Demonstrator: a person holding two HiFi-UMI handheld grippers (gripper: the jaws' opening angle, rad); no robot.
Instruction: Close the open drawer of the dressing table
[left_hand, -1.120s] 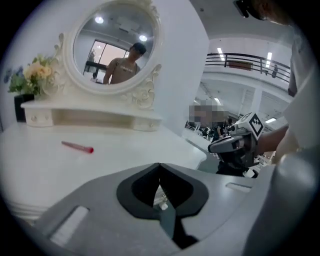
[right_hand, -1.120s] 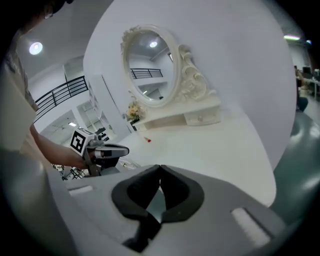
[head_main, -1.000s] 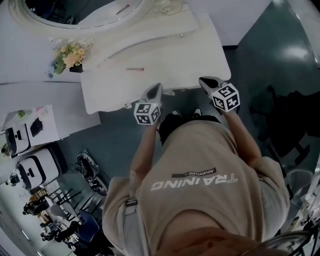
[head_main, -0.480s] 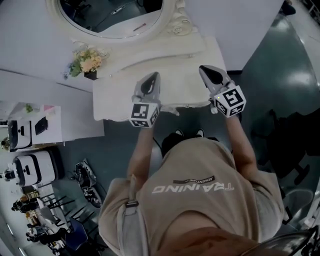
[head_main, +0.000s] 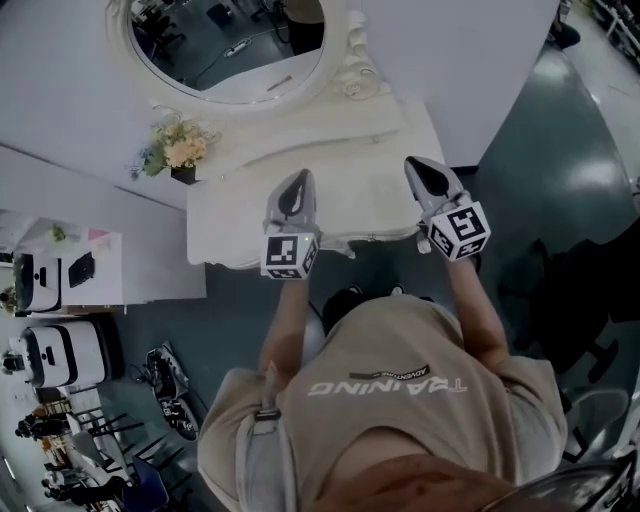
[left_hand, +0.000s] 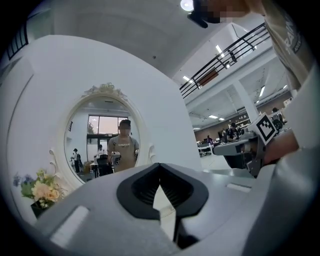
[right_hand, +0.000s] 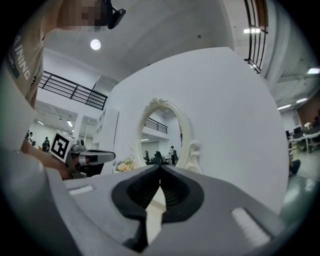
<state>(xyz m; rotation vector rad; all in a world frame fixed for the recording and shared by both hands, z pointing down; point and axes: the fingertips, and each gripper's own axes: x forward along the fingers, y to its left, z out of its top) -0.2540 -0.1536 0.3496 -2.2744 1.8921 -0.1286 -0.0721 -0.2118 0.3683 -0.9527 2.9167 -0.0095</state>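
Note:
The white dressing table (head_main: 230, 225) stands against the wall under an oval mirror (head_main: 230, 50). Its front edge runs as one line, and no open drawer shows in the head view. My left gripper (head_main: 300, 178) hovers over the table top near the front edge, jaws shut with nothing between them. My right gripper (head_main: 413, 164) is level with it over the table's right part, also shut and empty. The left gripper view looks across the table top at the mirror (left_hand: 102, 137), with the gripper (left_hand: 160, 170) in front. In the right gripper view the gripper (right_hand: 160, 170) faces the mirror (right_hand: 162, 140).
A small bunch of flowers (head_main: 180, 152) sits at the table's back left. A white side table (head_main: 70, 270) with devices stands at the left. Dark floor (head_main: 560, 150) lies to the right of the dressing table. The person's shoes (head_main: 345, 295) are just in front of it.
A second ago both grippers were at the front edge of a deeper white surface holding a pink item. That surface and item no longer show, and both grippers are now over the table top.

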